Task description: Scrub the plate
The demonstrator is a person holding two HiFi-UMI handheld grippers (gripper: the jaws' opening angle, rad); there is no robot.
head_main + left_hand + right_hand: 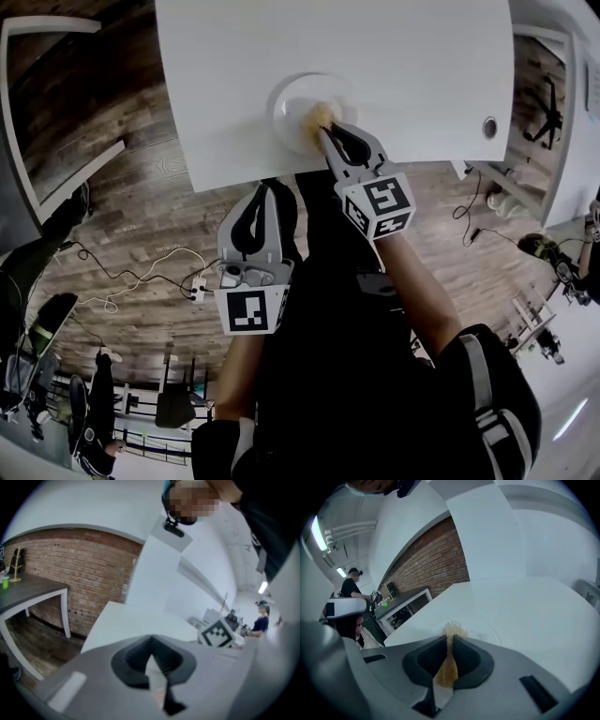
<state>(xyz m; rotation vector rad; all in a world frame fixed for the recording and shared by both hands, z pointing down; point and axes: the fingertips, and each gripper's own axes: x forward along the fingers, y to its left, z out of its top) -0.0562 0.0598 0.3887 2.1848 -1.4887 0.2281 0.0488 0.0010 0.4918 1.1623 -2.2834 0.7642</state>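
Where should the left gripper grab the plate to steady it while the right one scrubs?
Probably the left rim of the plate, coming from the left. It lies flat on the table, so only the rim gives an edge, and the right gripper with its scrubber covers the middle and near-right.

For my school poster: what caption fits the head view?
Right gripper holds a tan scrubbing pad on the white plate; left gripper hangs shut beside the table.
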